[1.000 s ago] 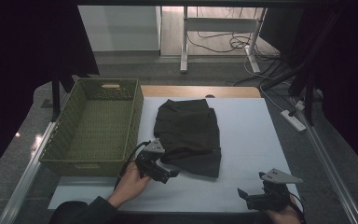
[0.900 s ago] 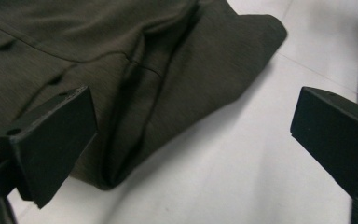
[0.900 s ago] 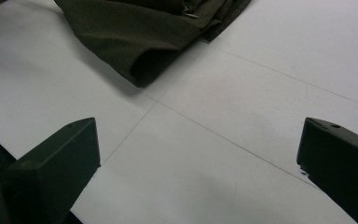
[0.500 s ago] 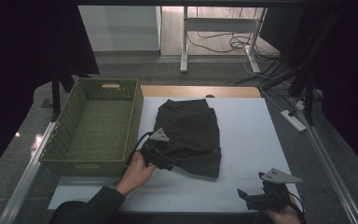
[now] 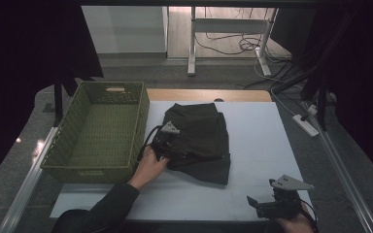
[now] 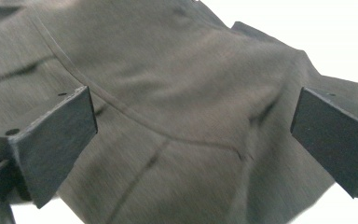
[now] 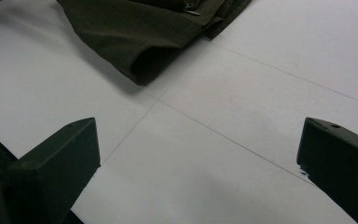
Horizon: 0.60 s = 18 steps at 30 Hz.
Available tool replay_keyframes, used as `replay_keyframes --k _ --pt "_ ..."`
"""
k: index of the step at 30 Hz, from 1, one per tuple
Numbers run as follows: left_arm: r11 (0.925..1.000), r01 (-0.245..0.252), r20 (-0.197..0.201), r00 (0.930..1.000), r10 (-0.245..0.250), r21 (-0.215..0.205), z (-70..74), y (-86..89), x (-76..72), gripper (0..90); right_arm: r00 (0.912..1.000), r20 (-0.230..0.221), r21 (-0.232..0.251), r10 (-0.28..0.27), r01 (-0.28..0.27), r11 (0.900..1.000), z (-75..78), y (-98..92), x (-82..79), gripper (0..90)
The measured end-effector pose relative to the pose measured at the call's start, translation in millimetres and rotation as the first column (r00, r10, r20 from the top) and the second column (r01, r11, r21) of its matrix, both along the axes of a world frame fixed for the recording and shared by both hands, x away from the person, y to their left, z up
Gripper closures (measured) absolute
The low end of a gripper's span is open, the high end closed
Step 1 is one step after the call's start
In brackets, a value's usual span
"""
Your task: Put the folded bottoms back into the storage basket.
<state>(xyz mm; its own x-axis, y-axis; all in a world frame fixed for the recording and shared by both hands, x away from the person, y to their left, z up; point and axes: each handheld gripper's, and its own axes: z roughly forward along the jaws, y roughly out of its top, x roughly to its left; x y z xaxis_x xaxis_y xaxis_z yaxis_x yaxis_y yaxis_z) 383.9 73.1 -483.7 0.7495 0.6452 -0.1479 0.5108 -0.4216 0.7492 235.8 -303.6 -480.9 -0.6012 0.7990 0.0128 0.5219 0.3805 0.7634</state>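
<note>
A dark folded garment (image 5: 201, 138) lies in the middle of the white table top (image 5: 257, 145). My left gripper (image 5: 171, 145) rests over the garment's left edge, held by a hand from the lower left. Its jaws stand wide open, with the dark cloth (image 6: 182, 116) close below and between them. My right gripper (image 5: 257, 206) sits near the table's front right edge, clear of the garment. It is open too, with bare white table between the jaws and the garment's corner (image 7: 144, 42) farther ahead.
A green woven basket (image 5: 97, 133) stands left of the garment, with nothing in it. A power strip (image 5: 305, 125) and cables lie on the floor to the right. A metal rail (image 5: 29, 174) runs along the table's left side.
My left gripper has moved up and to the right, from the garment's lower left corner onto its left edge. The right gripper has not moved.
</note>
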Motion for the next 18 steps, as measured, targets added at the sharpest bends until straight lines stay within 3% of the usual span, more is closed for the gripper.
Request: replay_keyframes --k 9,18 --pt "0.9995 -0.031 0.000 0.9995 0.031 -0.005 6.1 -11.6 21.1 0.1 1.0000 0.000 0.002 0.001 -0.001 1.000 -0.1 -0.1 0.2 0.0" --pt "0.9982 -0.059 -0.012 0.9982 0.060 0.010 6.6 -10.5 46.6 0.0 1.0000 -0.001 0.002 0.005 -0.005 1.000 -0.2 0.3 0.3 0.0"
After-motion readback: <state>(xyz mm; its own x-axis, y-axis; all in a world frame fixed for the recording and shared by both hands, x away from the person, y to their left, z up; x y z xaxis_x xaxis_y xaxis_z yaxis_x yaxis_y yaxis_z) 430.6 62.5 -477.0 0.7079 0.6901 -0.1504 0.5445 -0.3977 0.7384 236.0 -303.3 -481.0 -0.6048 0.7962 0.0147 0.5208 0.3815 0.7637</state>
